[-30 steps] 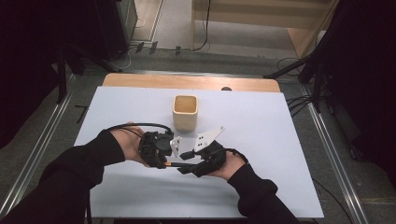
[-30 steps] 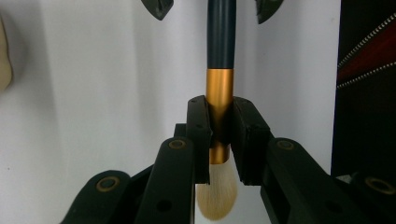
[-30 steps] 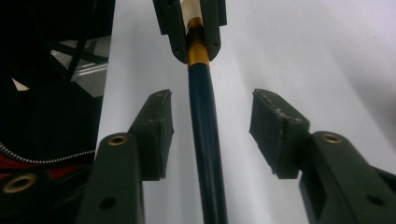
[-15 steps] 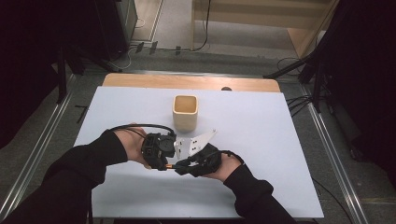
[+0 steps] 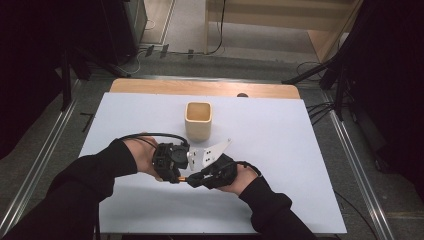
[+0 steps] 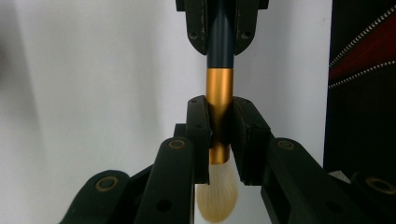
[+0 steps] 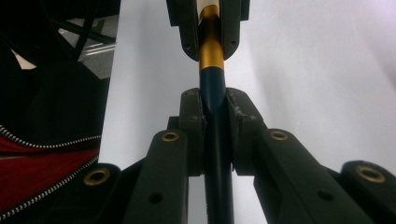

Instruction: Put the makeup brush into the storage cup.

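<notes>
Holding makeup brush (image 6: 219, 88) between us near desk (image 5: 300, 150) front edge: left gripper (image 5: 172, 162) clamps gold ferrule, right gripper (image 5: 200, 177) has just closed on dark handle (handover half done). Left: release, drop into cup (image 5: 199, 120).

The cup (image 5: 199, 120) stands on the table (image 5: 300, 150), behind the brush (image 5: 183, 177) held between both tongs.
</notes>
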The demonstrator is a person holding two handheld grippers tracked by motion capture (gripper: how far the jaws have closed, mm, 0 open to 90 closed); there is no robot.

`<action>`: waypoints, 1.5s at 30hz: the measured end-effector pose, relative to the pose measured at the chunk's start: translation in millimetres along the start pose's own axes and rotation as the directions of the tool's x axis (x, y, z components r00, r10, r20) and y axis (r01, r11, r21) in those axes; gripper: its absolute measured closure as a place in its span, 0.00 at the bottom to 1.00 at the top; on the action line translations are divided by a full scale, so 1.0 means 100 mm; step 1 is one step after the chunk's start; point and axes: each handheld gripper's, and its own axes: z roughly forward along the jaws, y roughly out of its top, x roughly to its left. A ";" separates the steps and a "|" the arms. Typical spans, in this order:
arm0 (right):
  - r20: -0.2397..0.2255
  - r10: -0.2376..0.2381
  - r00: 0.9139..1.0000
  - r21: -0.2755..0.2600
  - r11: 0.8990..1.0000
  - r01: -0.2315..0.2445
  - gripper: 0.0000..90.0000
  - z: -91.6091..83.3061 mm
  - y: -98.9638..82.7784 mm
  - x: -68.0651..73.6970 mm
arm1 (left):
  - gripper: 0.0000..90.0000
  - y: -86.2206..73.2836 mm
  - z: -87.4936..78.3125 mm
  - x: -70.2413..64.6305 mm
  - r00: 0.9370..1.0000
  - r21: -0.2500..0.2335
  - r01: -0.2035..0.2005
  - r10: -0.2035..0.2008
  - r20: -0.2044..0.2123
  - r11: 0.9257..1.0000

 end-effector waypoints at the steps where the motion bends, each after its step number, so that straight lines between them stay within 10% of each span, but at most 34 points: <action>1: 0.001 -0.005 1.000 -0.002 1.000 0.005 0.88 0.00 0.00 0.00 | 0.88 0.00 0.00 0.00 1.000 -0.007 0.003 -0.003 0.003 1.000; 18: -0.010 -0.003 1.000 -0.001 1.000 0.003 0.88 -0.02 -0.01 0.00 | 0.67 -0.06 -0.01 0.04 1.000 -0.035 0.001 -0.001 0.015 0.999; 27: 0.001 0.014 1.000 -0.006 1.000 -0.014 0.88 -0.07 -0.05 -0.03 | 0.41 -0.26 -0.05 0.07 1.000 -0.189 0.022 -0.024 -0.010 0.982; 29: 0.003 0.021 1.000 -0.015 1.000 -0.021 0.88 -0.11 -0.07 -0.04 | 0.35 -0.32 -0.07 0.07 0.999 -0.236 0.047 -0.050 -0.007 0.971; 35: 0.019 0.029 0.999 -0.043 0.999 -0.028 0.88 -0.21 -0.10 -0.03 | 0.31 -0.55 -0.09 0.04 0.993 -0.407 0.121 -0.116 0.037 0.906; 37: 0.019 0.032 0.999 -0.049 0.998 -0.031 0.88 -0.25 -0.12 -0.02 | 0.28 -0.64 -0.08 0.03 0.987 -0.467 0.162 -0.155 0.053 0.869; 38: 0.017 0.031 0.999 -0.053 0.998 -0.030 0.88 -0.26 -0.13 -0.02 | 0.28 -0.67 -0.09 0.04 0.986 -0.476 0.164 -0.158 0.053 0.864; 39: 0.021 0.045 0.999 -0.063 0.997 -0.044 0.88 -0.30 -0.16 -0.02 | 0.27 -0.75 -0.07 0.03 0.982 -0.514 0.187 -0.181 0.062 0.837; 40: 0.016 0.048 0.999 -0.069 0.997 -0.047 0.88 -0.31 -0.17 -0.02 | 0.26 -0.75 -0.07 0.03 0.982 -0.514 0.187 -0.181 0.062 0.837; 45: 0.024 0.072 0.997 -0.104 0.992 -0.069 0.88 -0.38 -0.22 -0.02 | 0.26 -0.90 -0.01 0.00 0.967 -0.608 0.245 -0.236 0.097 0.755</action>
